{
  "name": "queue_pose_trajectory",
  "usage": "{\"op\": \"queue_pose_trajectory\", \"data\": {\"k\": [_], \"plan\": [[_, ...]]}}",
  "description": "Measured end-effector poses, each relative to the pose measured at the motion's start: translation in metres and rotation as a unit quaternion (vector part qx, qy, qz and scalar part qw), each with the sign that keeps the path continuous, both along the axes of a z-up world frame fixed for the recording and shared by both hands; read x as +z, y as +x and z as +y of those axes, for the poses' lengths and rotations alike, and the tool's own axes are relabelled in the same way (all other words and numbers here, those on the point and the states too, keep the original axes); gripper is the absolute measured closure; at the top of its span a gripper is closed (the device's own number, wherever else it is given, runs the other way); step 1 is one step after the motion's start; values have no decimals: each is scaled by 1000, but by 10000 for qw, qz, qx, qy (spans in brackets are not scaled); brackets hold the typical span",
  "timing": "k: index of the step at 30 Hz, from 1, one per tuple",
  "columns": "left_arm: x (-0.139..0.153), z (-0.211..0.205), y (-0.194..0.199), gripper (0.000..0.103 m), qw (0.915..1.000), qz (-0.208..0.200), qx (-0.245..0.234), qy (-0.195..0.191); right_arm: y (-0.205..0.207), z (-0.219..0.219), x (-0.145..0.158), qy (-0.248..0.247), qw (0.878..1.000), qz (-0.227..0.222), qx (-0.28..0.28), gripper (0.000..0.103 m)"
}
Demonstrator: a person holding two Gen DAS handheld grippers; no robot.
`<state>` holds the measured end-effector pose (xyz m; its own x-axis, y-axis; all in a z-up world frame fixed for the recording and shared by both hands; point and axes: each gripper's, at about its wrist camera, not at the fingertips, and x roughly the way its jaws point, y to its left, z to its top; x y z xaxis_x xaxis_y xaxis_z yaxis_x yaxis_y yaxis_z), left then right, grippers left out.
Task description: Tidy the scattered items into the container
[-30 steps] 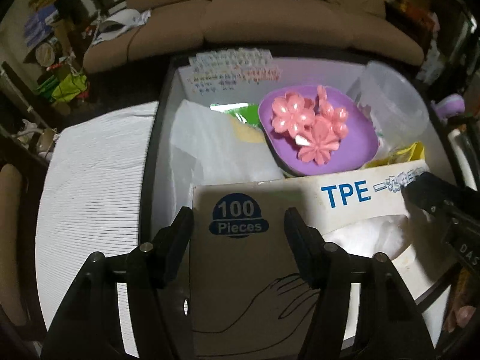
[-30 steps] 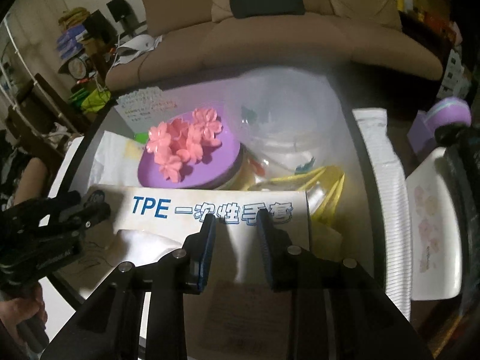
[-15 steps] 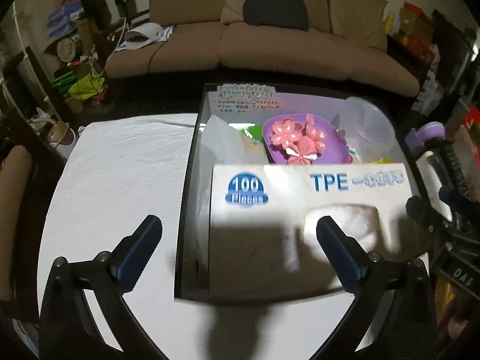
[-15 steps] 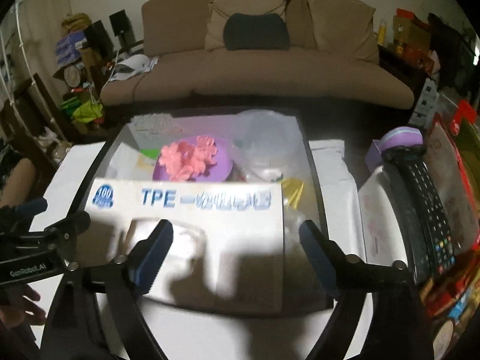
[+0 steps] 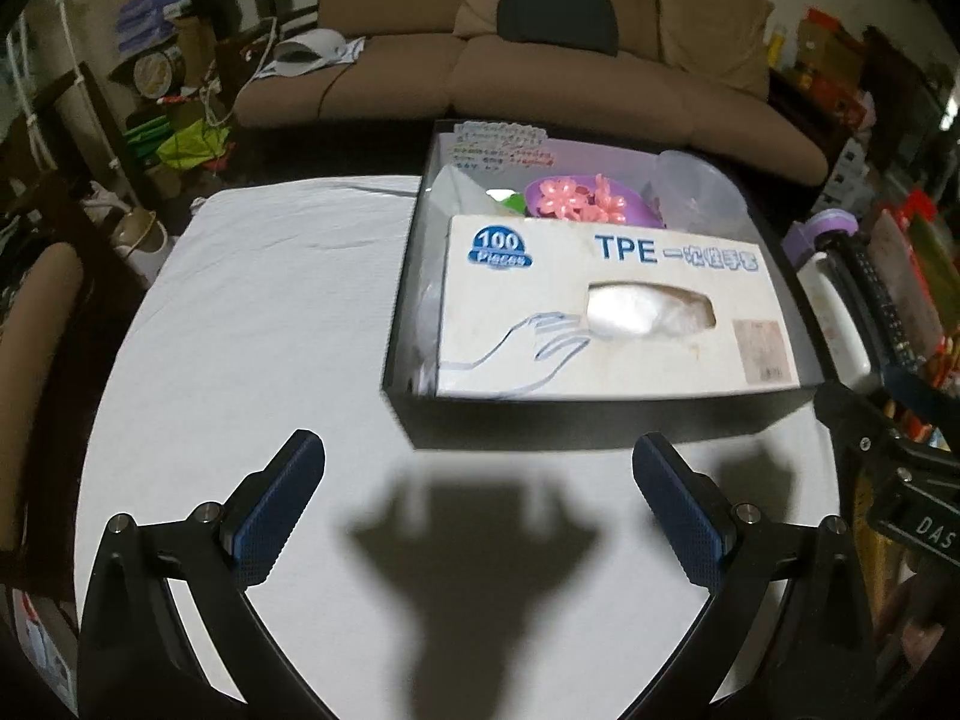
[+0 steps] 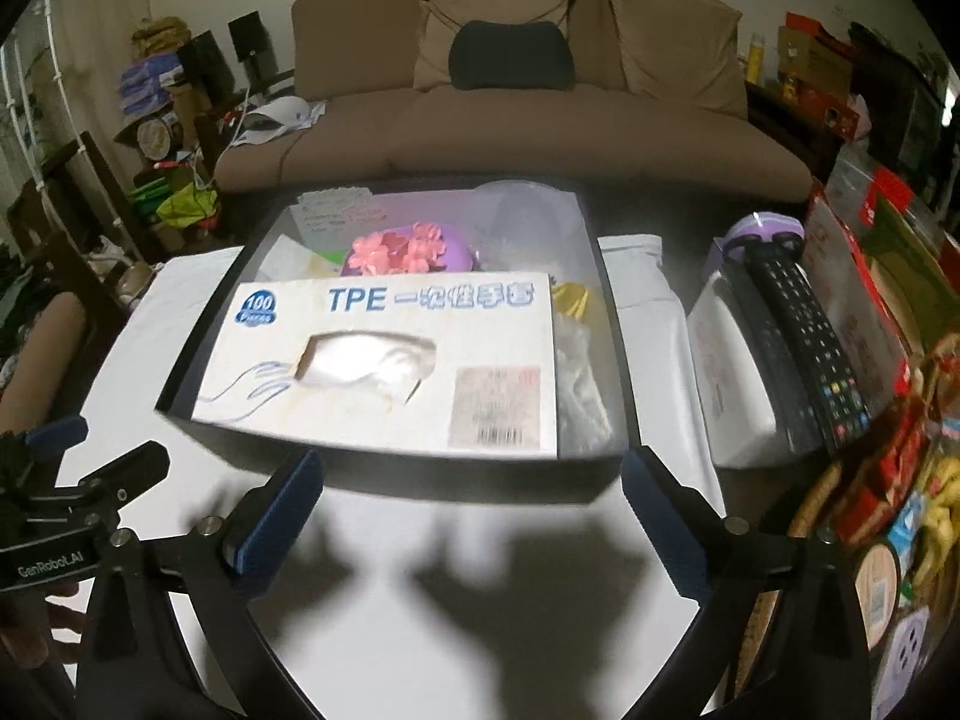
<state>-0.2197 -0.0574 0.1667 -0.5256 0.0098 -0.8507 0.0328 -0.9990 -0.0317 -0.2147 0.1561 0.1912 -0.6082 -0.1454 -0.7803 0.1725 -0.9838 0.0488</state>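
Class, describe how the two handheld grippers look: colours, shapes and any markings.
Both the left gripper and right gripper have black angular frames with silver bolts and blue dotted pads on their jaws. White lettering shows on each body, "GenRobot.AI" on the left.

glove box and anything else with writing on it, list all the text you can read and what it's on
"100 Pieces": blue badge on the glove box.
"TPE": blue print on the same box; the characters after it are too blurred to read.
"GenRobot.AI": left gripper body, in the right wrist view.
"DAS": right gripper body, cut off.
Barcode label and handwritten note: unreadable.
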Motion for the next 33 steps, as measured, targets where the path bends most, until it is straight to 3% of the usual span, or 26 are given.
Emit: {"op": "queue_pose_trajectory", "data": {"k": [10,18,21,33], "plan": [[-2,-8,60,0,9998,-1,177,95,56,1,2,-72,10000,-20,61,0],[-13,-1,113,0,9995,158,164,-225,104,8,-10,50,10000,47,33,0],[-19,3,132,0,9992,251,149,-281,123,10,-22,337,9993,172,1,0],[-101,9,200,0,9995,164,282,-33,178,41,-107,-247,9987,-311,-311,0]]}}
